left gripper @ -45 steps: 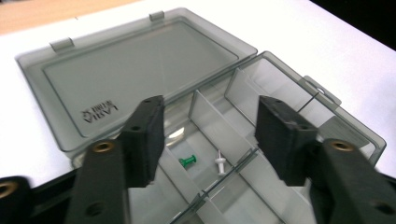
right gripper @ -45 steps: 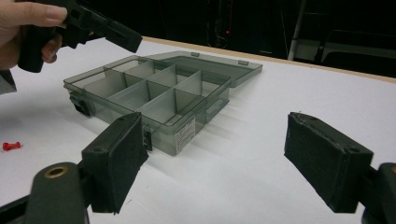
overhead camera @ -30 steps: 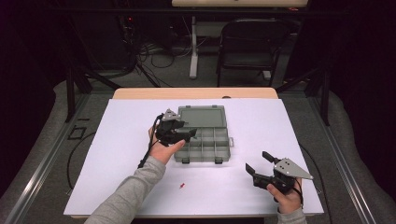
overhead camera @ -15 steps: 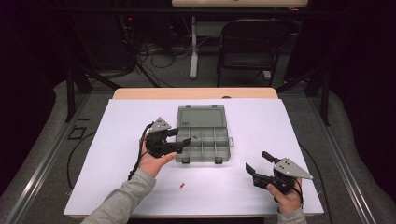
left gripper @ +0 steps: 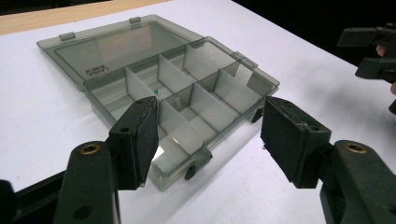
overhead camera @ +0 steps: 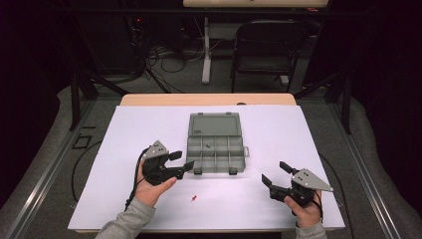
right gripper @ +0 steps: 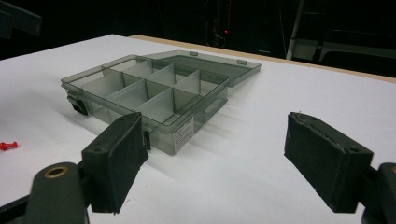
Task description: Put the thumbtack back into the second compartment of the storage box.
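left gripper (overhead camera: 180,161): held in the person's left hand (overhead camera: 149,186) just off the near-left corner of the organizer box (overhead camera: 216,149). Forearm comes up from the bottom edge, wrist cocked so the jaws point across toward the box, grey plate on top tilted a bit.
left jaws: released, standing wide with nothing between the pads. They've just been closing a little but they're gripping nothing. In the left gripper view (left gripper: 208,140) the box's near corner sits right past the gap, not touching either pad.
right gripper (overhead camera: 278,173): in the right hand (overhead camera: 304,211) near the tabletop's front right corner, well apart from the box. Hand low at the bottom edge, jaws aimed up and left toward the box.
right jaws: also released, wide and empty. The right gripper view (right gripper: 212,156) looks across bare white tabletop (overhead camera: 278,134) at the box's side.
organizer box: smoky grey, lid flipped fully back and lying flat, divided compartments open. It's ahead of both jaws, closer to the left ones.
green bit (left gripper: 156,91): tiny thing in a back-row compartment, beyond the left jaws. Can't tell what it is.
red pin (overhead camera: 194,198): lying loose on the tabletop, in front of the box, just right of the left hand, between the two grippers.
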Action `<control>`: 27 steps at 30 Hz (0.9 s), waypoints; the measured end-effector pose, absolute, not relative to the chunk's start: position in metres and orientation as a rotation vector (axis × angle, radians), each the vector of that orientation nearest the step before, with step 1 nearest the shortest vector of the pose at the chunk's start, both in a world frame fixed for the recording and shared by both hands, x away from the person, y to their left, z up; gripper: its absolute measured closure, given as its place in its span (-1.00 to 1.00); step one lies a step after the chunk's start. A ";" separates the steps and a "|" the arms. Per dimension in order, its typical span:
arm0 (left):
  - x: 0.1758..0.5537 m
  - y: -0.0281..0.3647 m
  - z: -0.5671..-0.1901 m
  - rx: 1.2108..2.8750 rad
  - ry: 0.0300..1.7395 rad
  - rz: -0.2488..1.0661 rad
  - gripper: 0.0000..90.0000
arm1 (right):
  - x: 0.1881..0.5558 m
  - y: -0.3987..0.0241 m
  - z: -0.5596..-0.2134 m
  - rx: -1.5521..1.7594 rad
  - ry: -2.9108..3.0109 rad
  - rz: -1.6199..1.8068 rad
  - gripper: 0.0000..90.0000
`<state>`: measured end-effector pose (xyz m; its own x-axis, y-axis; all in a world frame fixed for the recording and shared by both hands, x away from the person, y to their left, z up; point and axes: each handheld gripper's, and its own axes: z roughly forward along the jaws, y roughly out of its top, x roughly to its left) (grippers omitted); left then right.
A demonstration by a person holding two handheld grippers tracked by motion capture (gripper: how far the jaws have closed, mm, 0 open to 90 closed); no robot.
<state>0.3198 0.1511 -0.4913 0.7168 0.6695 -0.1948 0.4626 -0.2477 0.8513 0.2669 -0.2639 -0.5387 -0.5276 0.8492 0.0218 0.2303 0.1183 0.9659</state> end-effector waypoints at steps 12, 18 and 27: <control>0.288 0.168 -0.512 1.887 0.907 0.243 -0.14 | 0.267 -0.264 -0.539 1.042 1.838 1.434 -0.57; 0.275 0.166 -0.526 1.915 0.903 0.212 0.08 | 0.267 -0.264 -0.539 1.044 1.837 1.432 -0.57; 0.271 0.151 -0.546 1.994 0.852 0.175 0.15 | 0.267 -0.264 -0.539 1.045 1.833 1.435 -0.57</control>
